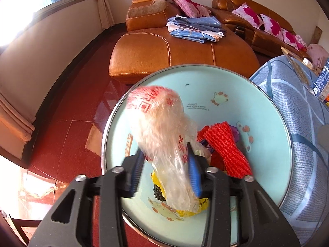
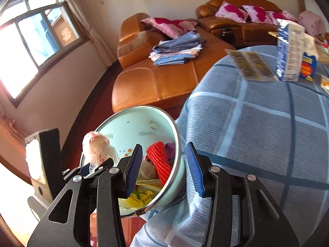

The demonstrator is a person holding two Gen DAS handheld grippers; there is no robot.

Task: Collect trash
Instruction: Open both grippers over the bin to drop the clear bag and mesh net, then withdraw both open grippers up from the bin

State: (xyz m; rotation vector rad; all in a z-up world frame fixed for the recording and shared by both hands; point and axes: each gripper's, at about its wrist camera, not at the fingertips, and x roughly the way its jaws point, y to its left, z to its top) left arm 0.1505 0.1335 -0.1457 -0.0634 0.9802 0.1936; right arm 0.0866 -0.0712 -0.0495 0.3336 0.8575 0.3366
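My left gripper (image 1: 164, 150) hangs over a pale blue bin (image 1: 226, 86) with a metal rim. A crumpled clear plastic bag with red print (image 1: 160, 123) stands blurred between its blue pads, and the jaws are open around it. A red mesh net (image 1: 226, 148) and a yellow wrapper (image 1: 185, 212) lie inside the bin. In the right wrist view my right gripper (image 2: 164, 145) is open astride the bin's rim (image 2: 178, 144), one finger over the inside and one outside, neither pad touching. The bag (image 2: 96, 146) and red net (image 2: 158, 156) show there too.
The bin stands against a table with a blue-grey checked cloth (image 2: 257, 133). On the table are a milk carton (image 2: 290, 51), a blue and yellow box (image 2: 308, 68) and flat packets (image 2: 250, 63). An orange leather sofa (image 1: 164, 49) with folded cloths (image 1: 195, 28) stands behind, on a red tiled floor (image 1: 67, 127).
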